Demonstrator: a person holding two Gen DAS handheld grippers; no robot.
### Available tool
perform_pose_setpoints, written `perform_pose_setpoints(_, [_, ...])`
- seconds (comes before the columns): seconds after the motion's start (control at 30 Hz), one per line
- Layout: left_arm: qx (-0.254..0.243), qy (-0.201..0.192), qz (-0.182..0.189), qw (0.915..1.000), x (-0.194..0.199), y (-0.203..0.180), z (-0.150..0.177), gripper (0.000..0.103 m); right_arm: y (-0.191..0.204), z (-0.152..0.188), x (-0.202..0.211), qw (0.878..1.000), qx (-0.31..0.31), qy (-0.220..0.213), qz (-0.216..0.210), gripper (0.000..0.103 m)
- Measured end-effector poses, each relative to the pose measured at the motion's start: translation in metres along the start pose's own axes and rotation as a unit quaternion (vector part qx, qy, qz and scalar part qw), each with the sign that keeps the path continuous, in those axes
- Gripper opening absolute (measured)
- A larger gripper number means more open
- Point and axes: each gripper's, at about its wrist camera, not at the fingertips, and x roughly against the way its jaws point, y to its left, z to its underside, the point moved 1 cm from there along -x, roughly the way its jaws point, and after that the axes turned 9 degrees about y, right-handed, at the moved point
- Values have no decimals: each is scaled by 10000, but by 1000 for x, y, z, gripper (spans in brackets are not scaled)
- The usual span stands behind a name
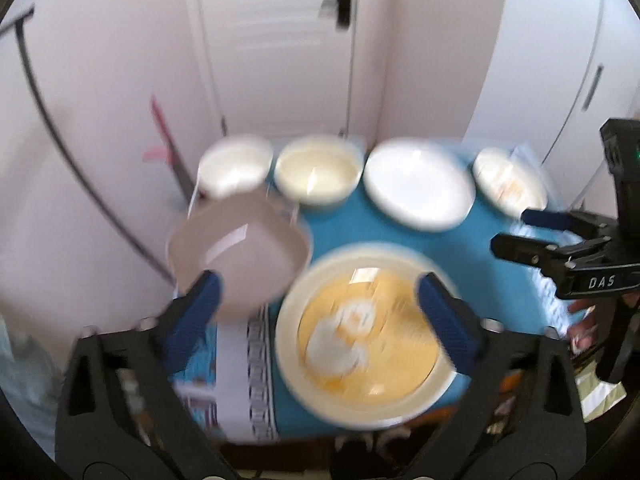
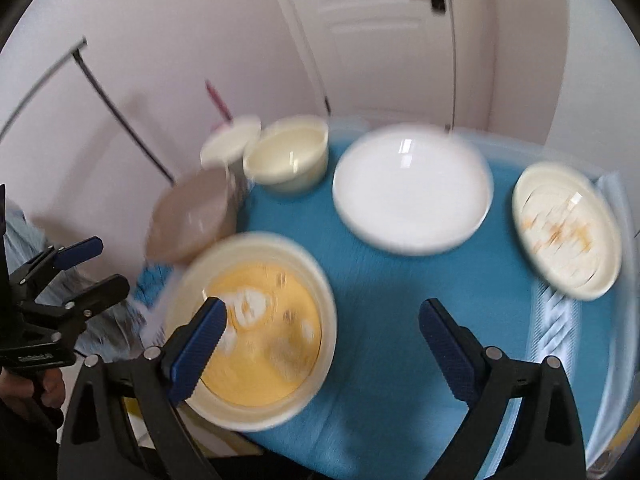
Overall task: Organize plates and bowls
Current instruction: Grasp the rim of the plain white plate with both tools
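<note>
Hovering over the blue cloth (image 2: 400,300), both grippers gape wide and carry nothing: left gripper (image 1: 320,308), right gripper (image 2: 324,344). The yellow plate (image 1: 360,332) lies nearest, flat on the cloth. A pink plate (image 1: 236,248) sits tilted at the left edge. Along the back: two bowls (image 1: 316,172), a white plate (image 2: 412,188) and a cream plate (image 2: 568,232), each apart. Looks like a between-picks moment. Next call: choose one dish, drop down, pinch its rim.

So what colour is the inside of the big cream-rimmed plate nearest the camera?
Yellow-orange with white blotches; the left wrist view shows it best.
</note>
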Motion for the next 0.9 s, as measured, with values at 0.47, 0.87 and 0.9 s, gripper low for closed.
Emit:
perform_pose_setpoints(0.47, [575,30,872,9945,-43,-45,-78,103,-83,-84,62,9957,178,-384,826,96])
perform_pose_setpoints(0.87, [1971,1048,730,9720,-170,-57,-81,90,-178,-139,-57,9906,829,1060,-252,94])
perform_pose_setpoints(0.9, [1999,1145,676,9708,-182,-57,-81,86,-180,-140,-69,9886,891,1165,-328,88])
